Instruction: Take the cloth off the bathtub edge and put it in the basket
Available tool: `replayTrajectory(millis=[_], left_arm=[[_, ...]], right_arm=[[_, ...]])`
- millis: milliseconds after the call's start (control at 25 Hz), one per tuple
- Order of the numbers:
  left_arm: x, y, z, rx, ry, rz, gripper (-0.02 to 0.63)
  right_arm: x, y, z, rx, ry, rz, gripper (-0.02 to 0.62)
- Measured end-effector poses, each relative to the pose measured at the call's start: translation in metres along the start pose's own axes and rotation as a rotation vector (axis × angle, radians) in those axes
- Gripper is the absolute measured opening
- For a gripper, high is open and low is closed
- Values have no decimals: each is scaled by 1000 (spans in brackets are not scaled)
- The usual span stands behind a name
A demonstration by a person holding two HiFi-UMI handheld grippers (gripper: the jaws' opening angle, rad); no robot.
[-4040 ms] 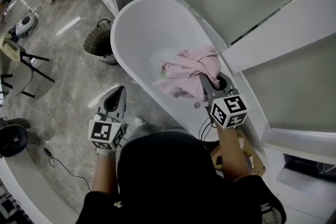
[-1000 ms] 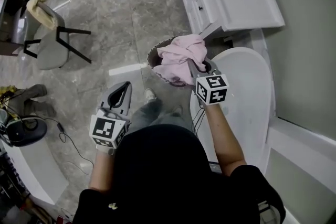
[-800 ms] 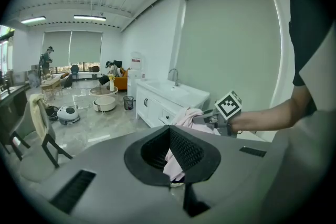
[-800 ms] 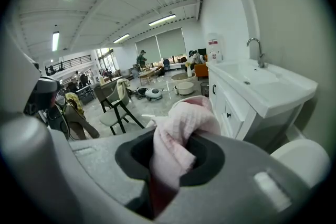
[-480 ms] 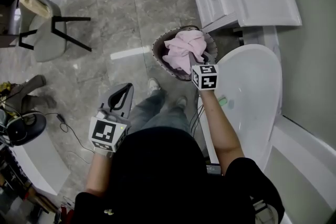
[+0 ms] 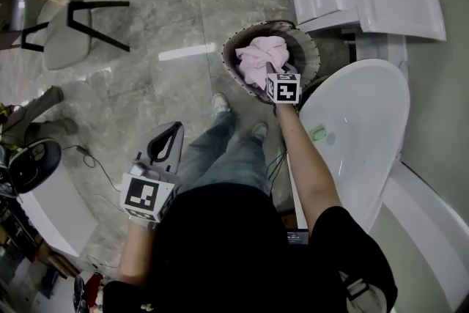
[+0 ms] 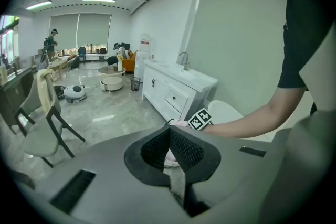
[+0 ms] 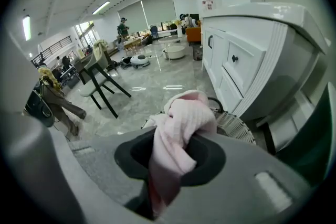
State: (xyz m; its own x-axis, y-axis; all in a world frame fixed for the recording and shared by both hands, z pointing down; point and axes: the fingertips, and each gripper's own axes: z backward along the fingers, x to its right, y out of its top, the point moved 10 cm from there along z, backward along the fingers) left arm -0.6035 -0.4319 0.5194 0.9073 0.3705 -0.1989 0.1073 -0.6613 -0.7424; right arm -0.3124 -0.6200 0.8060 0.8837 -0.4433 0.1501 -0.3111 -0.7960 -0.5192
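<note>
One pink cloth, one basket. The right tongs pinch the cloth in a narrow grip over the basket. The left tongs are closed and empty.

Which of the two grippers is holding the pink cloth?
The right gripper: its fingers are clamped on the pink cloth, over the basket. The left gripper hangs empty, fingers together, above the floor.
</note>
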Motion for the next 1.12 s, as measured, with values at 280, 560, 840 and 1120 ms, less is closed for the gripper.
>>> replayTrajectory(millis=[280, 560, 840, 1120], left_arm=[[3, -30, -4, -61, 43, 75, 6], [1, -58, -8, -77, 55, 56, 6], [12, -62, -10, -82, 75, 118, 6], [13, -62, -7, -61, 71, 93, 6]], right_arm=[[8, -32, -61, -109, -16, -19, 100], [16, -56, -106, -217, -33, 10, 121], [19, -56, -110, -235, -40, 1, 183], [9, -45, -103, -211, -22, 23, 204]])
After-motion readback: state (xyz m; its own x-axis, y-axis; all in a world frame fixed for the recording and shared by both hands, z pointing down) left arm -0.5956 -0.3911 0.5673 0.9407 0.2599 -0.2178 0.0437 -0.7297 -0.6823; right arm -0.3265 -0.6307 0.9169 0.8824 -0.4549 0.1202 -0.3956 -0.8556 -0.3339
